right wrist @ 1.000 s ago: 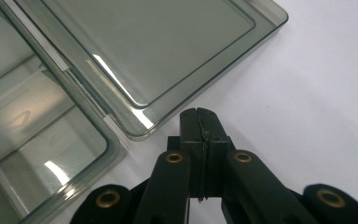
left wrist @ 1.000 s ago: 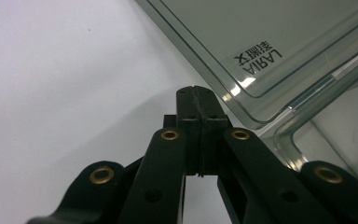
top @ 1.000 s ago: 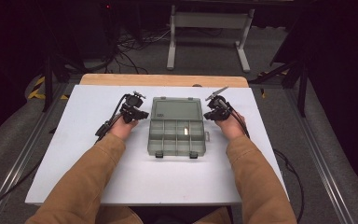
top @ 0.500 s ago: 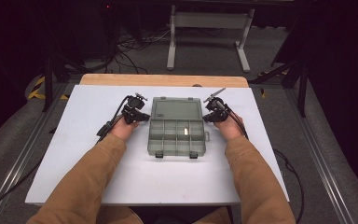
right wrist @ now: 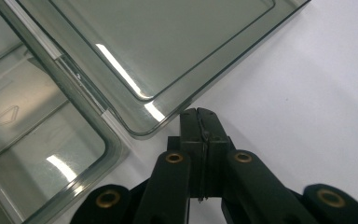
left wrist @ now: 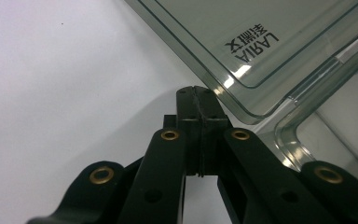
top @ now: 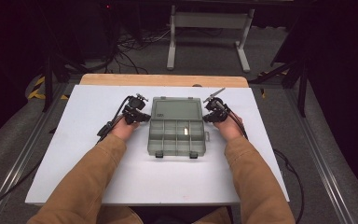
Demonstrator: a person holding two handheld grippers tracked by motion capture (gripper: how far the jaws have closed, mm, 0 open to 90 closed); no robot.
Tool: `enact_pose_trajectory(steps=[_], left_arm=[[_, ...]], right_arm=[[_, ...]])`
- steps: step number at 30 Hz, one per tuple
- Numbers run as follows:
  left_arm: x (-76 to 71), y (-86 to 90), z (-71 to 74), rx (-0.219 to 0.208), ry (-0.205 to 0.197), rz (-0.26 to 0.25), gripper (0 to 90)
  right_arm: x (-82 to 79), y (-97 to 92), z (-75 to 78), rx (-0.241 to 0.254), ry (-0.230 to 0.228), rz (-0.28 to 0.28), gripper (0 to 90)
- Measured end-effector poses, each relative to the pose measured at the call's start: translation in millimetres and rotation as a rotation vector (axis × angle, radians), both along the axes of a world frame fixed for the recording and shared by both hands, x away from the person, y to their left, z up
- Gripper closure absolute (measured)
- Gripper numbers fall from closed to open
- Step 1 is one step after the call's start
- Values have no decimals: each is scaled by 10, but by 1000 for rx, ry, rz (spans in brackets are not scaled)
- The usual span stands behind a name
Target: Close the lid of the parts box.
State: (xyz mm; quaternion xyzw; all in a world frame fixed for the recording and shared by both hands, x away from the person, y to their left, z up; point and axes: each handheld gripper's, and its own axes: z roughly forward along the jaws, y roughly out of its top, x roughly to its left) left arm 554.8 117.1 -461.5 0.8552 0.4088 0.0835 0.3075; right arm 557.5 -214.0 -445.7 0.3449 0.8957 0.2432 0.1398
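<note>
- The clear compartment box [top: 177,133] lies open mid-table [top: 74,154], lid [top: 176,109] flat on the far side; one small pale piece [top: 185,131] sits in a middle compartment.
- Left gripper [top: 142,116] and right gripper [top: 208,113], jaws fully closed and empty, flank the lid's near corners.
- Nothing has moved since the earlier frames.

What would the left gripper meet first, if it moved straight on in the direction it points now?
Most likely the rounded corner of the open lid of the clear organizer box. The left gripper, jaws shut, points at that corner from close by; whether it already touches is unclear.
</note>
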Motion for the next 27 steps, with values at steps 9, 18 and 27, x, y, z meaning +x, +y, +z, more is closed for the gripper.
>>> enact_pose_trajectory(steps=[9,18,27], left_arm=[[1,-17,-3,4,-9,2,899],[6,-42,-17,-7,-26,25,898],[7,-56,-29,-13,-48,38,898]], right_arm=[[12,20,-7,0,-12,-9,900],[38,40,-15,-1,-32,-21,900],[47,35,-24,10,-49,-30,900]])
